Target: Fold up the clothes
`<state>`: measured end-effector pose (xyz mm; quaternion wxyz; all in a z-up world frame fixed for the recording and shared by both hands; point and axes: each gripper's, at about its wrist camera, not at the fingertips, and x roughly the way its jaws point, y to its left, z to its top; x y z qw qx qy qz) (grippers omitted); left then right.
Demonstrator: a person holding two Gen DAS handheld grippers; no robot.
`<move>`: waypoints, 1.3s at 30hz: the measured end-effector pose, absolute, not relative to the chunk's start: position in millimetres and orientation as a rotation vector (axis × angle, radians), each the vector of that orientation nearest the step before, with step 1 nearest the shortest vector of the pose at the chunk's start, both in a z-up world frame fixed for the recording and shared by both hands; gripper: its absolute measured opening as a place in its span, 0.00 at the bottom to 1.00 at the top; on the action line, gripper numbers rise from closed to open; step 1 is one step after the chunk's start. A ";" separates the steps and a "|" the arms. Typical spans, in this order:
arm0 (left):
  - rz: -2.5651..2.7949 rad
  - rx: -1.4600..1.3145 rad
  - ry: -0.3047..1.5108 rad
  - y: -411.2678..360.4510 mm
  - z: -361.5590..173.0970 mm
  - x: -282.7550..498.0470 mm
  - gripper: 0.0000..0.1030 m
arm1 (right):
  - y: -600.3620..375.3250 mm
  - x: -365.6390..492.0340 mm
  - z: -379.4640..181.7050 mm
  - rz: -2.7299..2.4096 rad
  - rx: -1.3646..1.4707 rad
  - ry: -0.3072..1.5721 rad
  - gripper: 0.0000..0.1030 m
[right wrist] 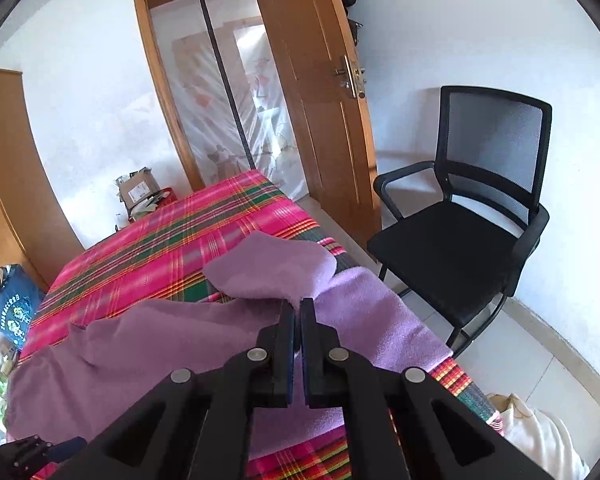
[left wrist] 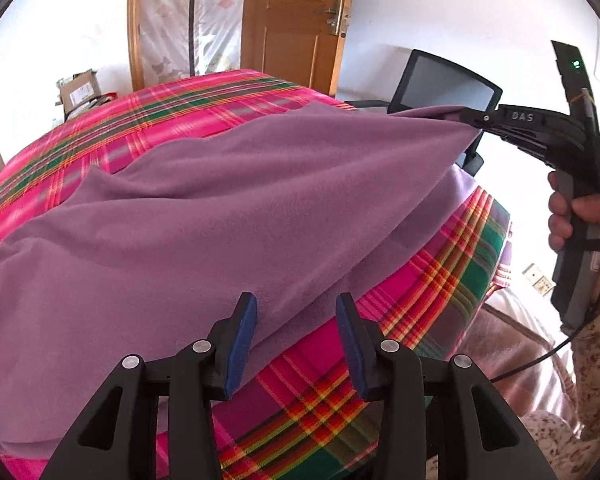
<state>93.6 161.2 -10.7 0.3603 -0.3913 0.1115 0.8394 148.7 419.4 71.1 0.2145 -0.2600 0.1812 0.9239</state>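
The purple garment lies spread over the bed with its plaid cover, its bulk toward the near edge, and one end drawn up off the bed toward the right edge, so that its long axis runs from the near left of the bed up to that raised end. The right tongs are clamped on that end and hold it taut in the air; the cloth slopes down from them to the bed. The left tongs stand apart, empty, just over the garment's near hem, so the left hand is the nearer to the slack lower edge. The left wrist view shows the lifted stretch and the hand on the right handle; the right wrist view shows a sleeve-like flap folded toward the bed's far end, and a chair beside the bed.
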 end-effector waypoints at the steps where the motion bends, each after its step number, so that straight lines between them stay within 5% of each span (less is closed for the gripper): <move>1: 2.167 -1.012 0.288 161.2 -11.9 93.3 0.41 | 419.9 150.2 71.9 2.563 -0.718 0.500 0.03; 14: 2.163 -1.036 0.332 167.7 -21.2 86.1 0.41 | 432.3 145.4 54.0 2.526 -0.788 0.548 0.03; 15: 2.159 -1.034 0.335 168.0 -20.8 85.9 0.37 | 432.4 145.6 53.6 2.526 -0.787 0.550 0.03; 17: 2.163 -1.027 0.353 168.6 -21.2 86.5 0.12 | 432.8 145.8 52.5 2.527 -0.790 0.551 0.03; 22: 2.148 -1.031 0.307 164.4 -18.9 85.1 0.05 | 433.3 146.0 51.8 2.530 -0.795 0.558 0.03; 39: 2.106 -1.062 0.247 159.7 -16.3 92.3 0.04 | 441.1 149.8 37.3 2.506 -0.854 0.574 0.03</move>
